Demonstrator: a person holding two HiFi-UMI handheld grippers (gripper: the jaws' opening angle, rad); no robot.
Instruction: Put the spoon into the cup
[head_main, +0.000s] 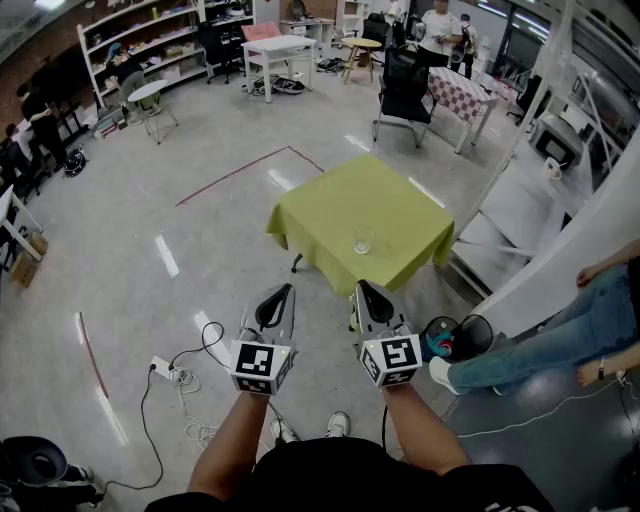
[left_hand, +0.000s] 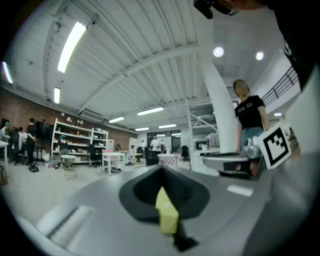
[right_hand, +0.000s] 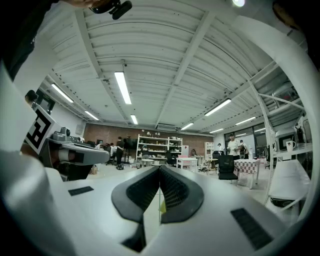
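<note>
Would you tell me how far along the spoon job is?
Done: nothing yet; the cup stands on the green table with no spoon in it. In hand: nothing; the left tongs and right tongs are shut and empty, short of the table. Left: everything: finding the spoon, which no view shows, gripping it and dropping it in.

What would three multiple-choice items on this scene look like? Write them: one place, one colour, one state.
1. Where is the cup? A on the floor; B on the tablecloth; C in a gripper.
2. The tablecloth's colour? A red; B white; C yellow-green.
3. The right gripper has its jaws: A shut; B wide open; C around a spoon.
Key: B, it stands near the cloth's front edge; C, the head view shows that colour; A, the right gripper view shows them together with nothing between.
</note>
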